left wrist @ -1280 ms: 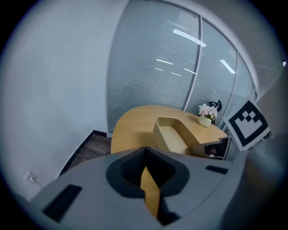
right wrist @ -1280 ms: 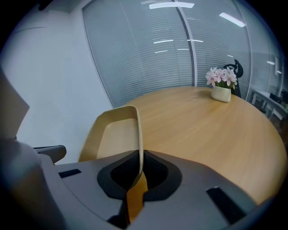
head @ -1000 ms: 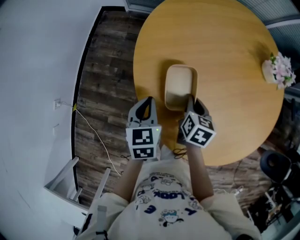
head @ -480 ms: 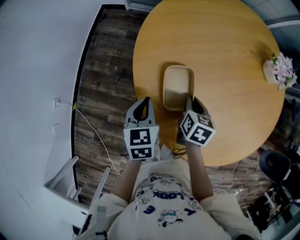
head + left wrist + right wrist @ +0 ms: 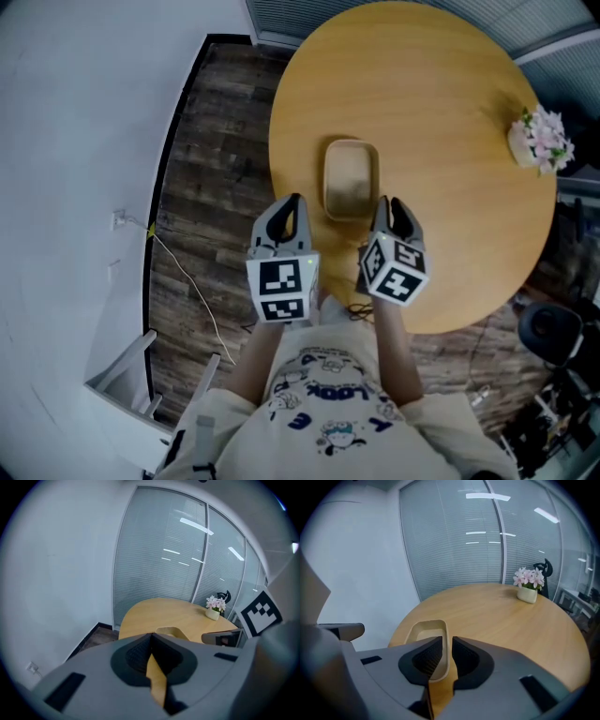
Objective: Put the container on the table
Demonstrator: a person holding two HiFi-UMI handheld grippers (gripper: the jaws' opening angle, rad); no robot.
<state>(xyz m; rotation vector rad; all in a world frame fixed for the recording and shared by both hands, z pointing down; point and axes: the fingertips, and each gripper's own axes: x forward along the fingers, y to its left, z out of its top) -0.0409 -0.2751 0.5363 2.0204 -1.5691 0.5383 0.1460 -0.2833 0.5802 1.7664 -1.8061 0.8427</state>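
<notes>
On the round table (image 5: 450, 234), toward its near edge: container (image 5: 350, 178) sits flat and upright | right gripper (image 5: 447, 641): 2 fingers parted by a narrow slit, container's near right corner just ahead of the tips, seen through the slit | left gripper (image 5: 151, 637): 2 fingers pressed together on nothing, near the container's near left corner, apart from it.

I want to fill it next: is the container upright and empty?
Upright and empty: the container rests flat on the table, opening up, and the head view shows nothing inside it.
</notes>
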